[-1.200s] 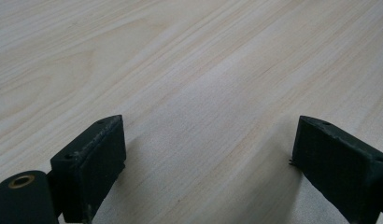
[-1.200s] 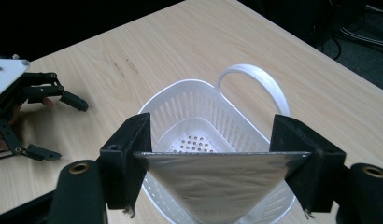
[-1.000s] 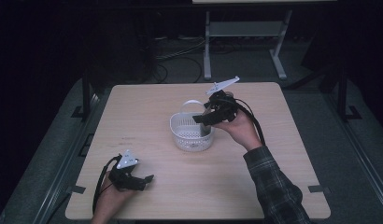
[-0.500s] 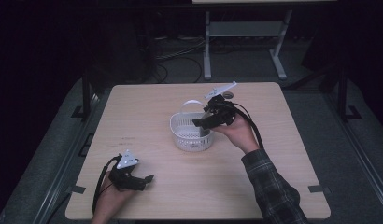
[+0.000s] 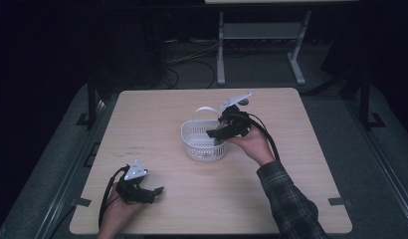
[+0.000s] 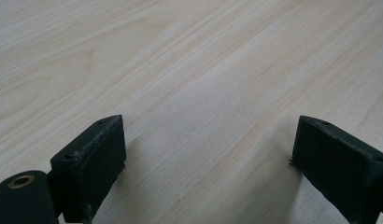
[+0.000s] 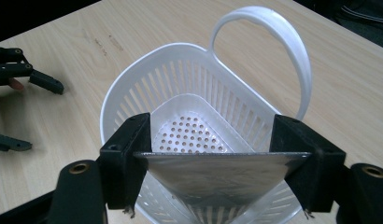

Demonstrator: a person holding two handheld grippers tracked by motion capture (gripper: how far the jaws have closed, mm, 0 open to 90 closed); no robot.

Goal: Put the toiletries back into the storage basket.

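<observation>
You're working in what looks like a lab or recording studio, not a home: the bare light-wood table stands alone on grey floor mats, with loose cables and a metal stand on the dark floor behind the table.

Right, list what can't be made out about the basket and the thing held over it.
- Grey sheet clamped in the right gripper: its lower end is cut off by the bottom edge of the right gripper view, and it is too small to tell in the high view.
- Basket: its near wall is hidden behind the sheet in the right gripper view.
- Basket's handle: partly hidden by the gripper in the high view.
</observation>
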